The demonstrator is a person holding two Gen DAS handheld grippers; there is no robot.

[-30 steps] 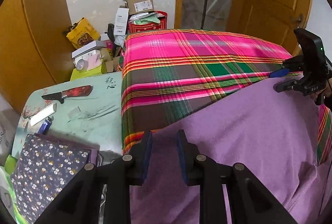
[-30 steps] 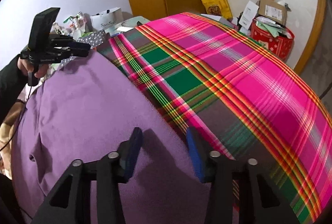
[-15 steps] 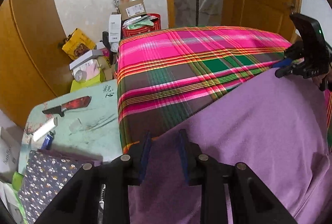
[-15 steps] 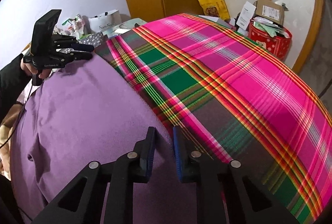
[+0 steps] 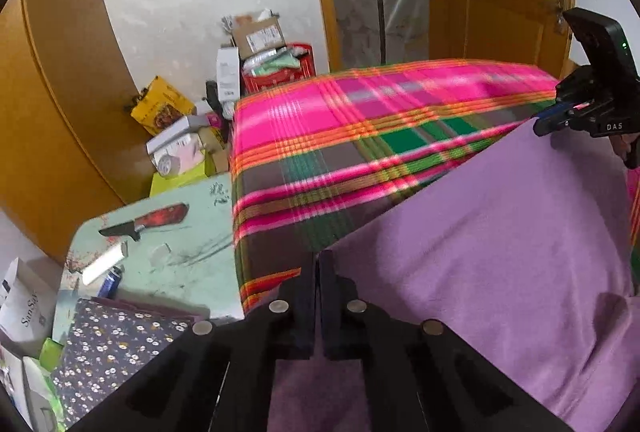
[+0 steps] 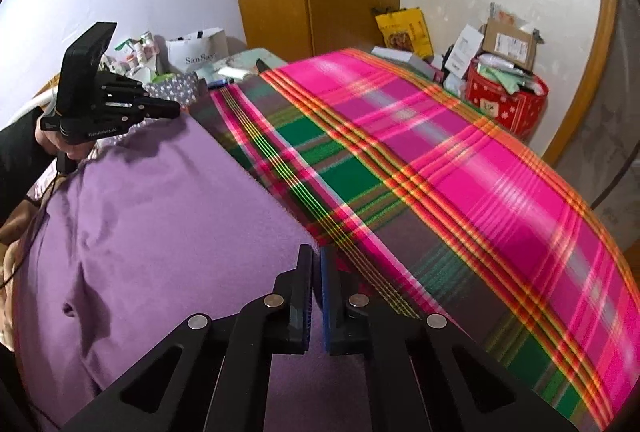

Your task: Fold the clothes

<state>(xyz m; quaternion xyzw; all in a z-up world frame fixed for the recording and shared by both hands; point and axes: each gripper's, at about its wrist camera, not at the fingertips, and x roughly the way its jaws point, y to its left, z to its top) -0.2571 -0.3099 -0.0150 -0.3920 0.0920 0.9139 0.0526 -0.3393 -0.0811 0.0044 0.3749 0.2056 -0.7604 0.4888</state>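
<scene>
Purple garment: it lies spread on the plaid blanket of the bed, directly under and in front of both grippers.
Left gripper: its jaws have just closed; they stand together on the far edge of the purple garment, at the corner close to the green side surface. A thin bit of cloth seems pinched between them.
Right gripper: its jaws also have just closed, on the same far edge, at the other corner, where the cloth meets the blanket.
Handling: the cloth looks soft, light and a little fuzzy, like fleece. I think it will hang and sag between the two grippers, not keep any shape.
Where to hold: the two edge corners are a good place, so the edge stays straight.
Risk: the pinch is thin, so the cloth may slip out. Also the blanket under it may be caught together with it.
Beside the left gripper: a knife lies on the green side surface, well apart from the cloth.
</scene>
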